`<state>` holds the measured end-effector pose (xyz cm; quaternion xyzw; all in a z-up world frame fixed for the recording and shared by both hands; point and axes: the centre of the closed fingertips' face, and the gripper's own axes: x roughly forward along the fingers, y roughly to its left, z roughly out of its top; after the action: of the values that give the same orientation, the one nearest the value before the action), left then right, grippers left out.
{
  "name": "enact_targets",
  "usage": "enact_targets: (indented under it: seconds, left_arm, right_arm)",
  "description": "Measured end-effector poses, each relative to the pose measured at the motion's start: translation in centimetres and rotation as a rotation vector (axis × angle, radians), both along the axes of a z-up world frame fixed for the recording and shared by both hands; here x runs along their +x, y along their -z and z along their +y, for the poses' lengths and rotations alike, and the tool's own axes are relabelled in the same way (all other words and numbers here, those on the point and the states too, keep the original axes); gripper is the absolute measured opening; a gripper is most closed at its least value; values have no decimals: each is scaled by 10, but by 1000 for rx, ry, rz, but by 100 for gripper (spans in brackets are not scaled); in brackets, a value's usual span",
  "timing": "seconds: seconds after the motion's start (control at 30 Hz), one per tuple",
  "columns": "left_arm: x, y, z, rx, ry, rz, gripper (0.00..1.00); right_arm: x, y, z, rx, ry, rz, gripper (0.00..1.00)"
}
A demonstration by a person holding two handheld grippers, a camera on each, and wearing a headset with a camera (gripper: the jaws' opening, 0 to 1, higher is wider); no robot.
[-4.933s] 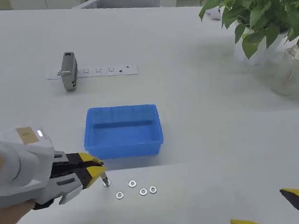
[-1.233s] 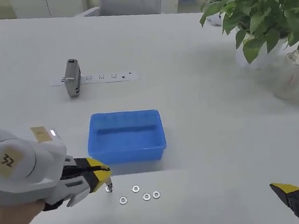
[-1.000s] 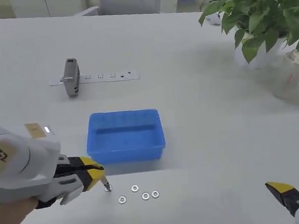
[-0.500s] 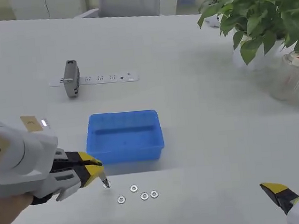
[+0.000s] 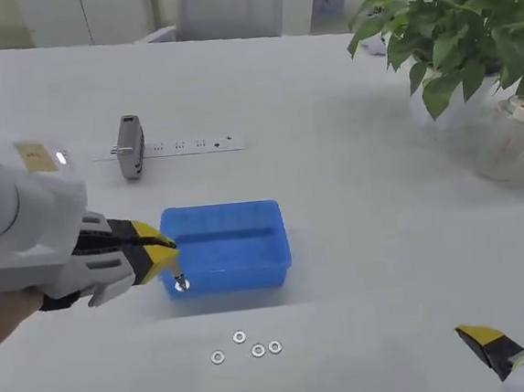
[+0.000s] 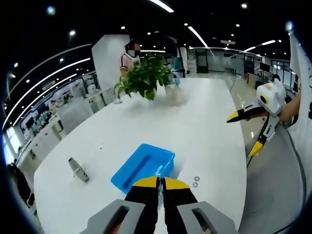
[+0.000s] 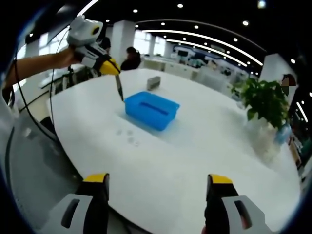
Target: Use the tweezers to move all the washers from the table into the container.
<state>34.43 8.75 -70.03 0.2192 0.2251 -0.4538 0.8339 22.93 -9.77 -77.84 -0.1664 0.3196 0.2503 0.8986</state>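
Washers point(image 5: 248, 347): four lie loose in a short row on the table point(image 5: 385, 240), just in front of the container point(image 5: 241, 276). A fifth washer point(image 5: 181, 284) appears to be pinched at the tips of the tweezers point(image 5: 177, 271), though it is small.
Container: blue, open-topped, apparently empty.
Tweezers: pointed down, tips hanging at the container's front left corner, not yet over the inside.
Left gripper point(image 5: 161, 249): clenched on the tweezers, jaws pressed together.
Right gripper point(image 7: 157, 178): jaws spread wide with nothing between them, held low and well apart to the right.
Step in hand: judged to be the carry of the pinched washer to the container.
Doing it well: an even squeeze is needed. The tips should be lifted clear of the rim and brought well inside before the grip is eased. A low release is advised.
Risk: a washer so thin could be flicked out sideways if the tweezers twist.
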Motion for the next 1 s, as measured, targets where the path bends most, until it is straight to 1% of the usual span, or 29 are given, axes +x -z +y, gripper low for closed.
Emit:
enact_targets:
  seconds: [0.2,0.27,0.37,0.47,0.57,0.67,0.77,0.83,0.97,1.0]
  left_arm:
    - [11,-3,-2,6,11,-14,0]
    - [16,-5,-3,-1,12,-17,0]
    - [24,-6,-6,-10,14,-23,0]
    - [34,-3,-7,-18,12,-20,0]
    - [44,4,-7,-27,1,-7,0]
    - [52,16,-5,-45,-26,21,0]
    - [56,29,-3,-37,-37,30,0]
    - [58,37,-1,-32,-48,43,0]
    - [59,48,1,-32,-61,60,0]
    - [59,50,0,-31,-63,60,0]
  right_arm:
    - [0,4,-2,0,4,8,81]
    - [0,5,-2,-1,7,10,80]
    - [0,6,-3,-5,7,14,80]
    - [0,6,-3,-7,11,12,79]
    - [2,6,-5,-10,19,2,79]
    - [2,8,-6,-23,23,3,78]
    - [2,8,-8,-37,27,1,76]
    - [2,9,-9,-41,29,3,76]
    - [2,9,-9,-41,32,4,76]
    - [2,9,-9,-41,32,4,76]
